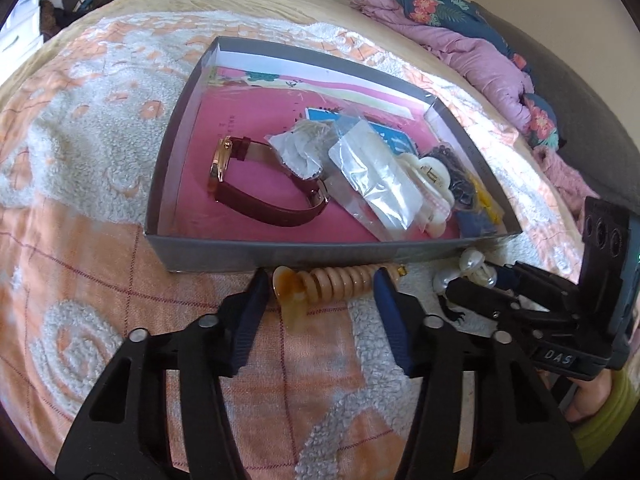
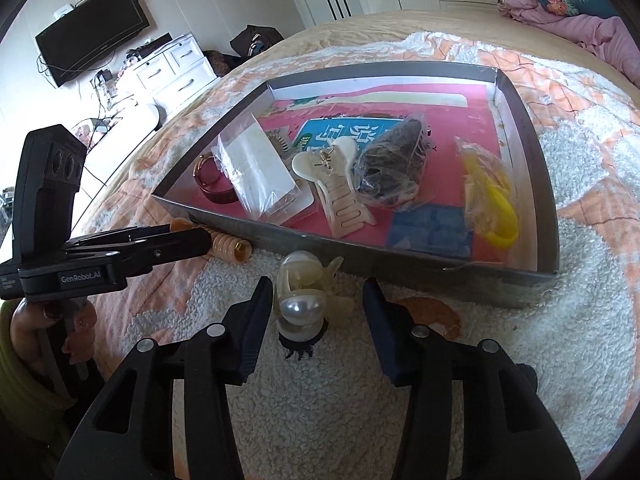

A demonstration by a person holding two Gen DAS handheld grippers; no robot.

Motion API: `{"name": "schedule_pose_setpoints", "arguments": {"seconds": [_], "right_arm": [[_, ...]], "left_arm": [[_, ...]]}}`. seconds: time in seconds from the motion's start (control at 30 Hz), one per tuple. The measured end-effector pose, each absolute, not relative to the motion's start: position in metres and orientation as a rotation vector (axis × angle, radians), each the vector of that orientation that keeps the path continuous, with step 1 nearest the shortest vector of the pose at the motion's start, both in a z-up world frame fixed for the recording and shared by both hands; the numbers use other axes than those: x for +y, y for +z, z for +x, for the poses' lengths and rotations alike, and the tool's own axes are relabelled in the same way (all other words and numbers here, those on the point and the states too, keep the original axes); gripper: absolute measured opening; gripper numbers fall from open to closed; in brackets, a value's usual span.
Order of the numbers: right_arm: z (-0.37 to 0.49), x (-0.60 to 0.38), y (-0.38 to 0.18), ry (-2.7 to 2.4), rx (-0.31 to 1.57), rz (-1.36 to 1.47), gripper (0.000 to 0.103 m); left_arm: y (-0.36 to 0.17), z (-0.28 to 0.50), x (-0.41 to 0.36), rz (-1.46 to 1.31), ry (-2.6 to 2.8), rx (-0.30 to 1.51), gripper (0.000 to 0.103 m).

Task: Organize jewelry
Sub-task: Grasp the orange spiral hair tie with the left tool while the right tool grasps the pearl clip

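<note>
Pink lining shows through the grey tray, which sits mid-frame in both views on a fuzzy orange-and-white blanket. Most of the job looks done, judging by how much already lies inside: a watch at the tray's left, clear bags in the middle, a cream claw clip, a bag of dark hair ties, a yellow item in plastic and a blue pad toward the right.

Two pieces are left outside, both lying on the blanket against the tray's near wall. The amber spiral tie sits at lower centre of the left view, between the fingers of the left gripper. The jaws are partly closed and stand either side of it; the left finger is at its end, but I can't tell that the pads are squeezing it.

The pearl clip sits at lower centre of the right view, inside the right gripper. Its jaws are at a middling width, with the left pad just beside the pearl and a clear gap on the right, so nothing is gripped.

My guess is that lifting these two into the tray finishes it.
</note>
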State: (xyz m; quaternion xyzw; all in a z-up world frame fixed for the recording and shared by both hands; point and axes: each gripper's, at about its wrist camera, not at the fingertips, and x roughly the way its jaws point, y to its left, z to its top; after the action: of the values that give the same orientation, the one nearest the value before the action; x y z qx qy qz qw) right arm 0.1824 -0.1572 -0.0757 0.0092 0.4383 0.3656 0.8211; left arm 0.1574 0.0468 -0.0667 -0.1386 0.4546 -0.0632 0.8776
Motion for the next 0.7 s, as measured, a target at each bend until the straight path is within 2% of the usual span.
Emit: {"name": "schedule_pose_setpoints", "arguments": {"seconds": [0.07, 0.1, 0.13, 0.2, 0.43, 0.7], "right_arm": [[0.183, -0.157, -0.076, 0.786, 0.934, 0.022, 0.041], [0.183, -0.156, -0.075, 0.792, 0.934, 0.023, 0.038], [0.183, -0.155, -0.075, 0.798, 0.933, 0.025, 0.036], [0.182, -0.155, -0.074, 0.802, 0.93, 0.021, 0.036], [0.176, -0.161, -0.072, 0.796, 0.918, 0.025, 0.035], [0.17, -0.17, -0.063, 0.791, 0.895, 0.036, 0.032]], "left_arm": [[-0.066, 0.156, 0.047, -0.293, -0.136, 0.942, 0.034], [-0.065, 0.155, 0.048, -0.291, -0.135, 0.937, 0.026], [-0.064, 0.154, 0.048, -0.292, -0.137, 0.932, 0.025], [-0.061, 0.151, 0.048, -0.28, -0.142, 0.915, 0.009], [-0.047, 0.137, 0.04, -0.22, -0.172, 0.865, 0.001], [-0.033, 0.13, 0.04, -0.222, -0.191, 0.822, 0.001]]}}
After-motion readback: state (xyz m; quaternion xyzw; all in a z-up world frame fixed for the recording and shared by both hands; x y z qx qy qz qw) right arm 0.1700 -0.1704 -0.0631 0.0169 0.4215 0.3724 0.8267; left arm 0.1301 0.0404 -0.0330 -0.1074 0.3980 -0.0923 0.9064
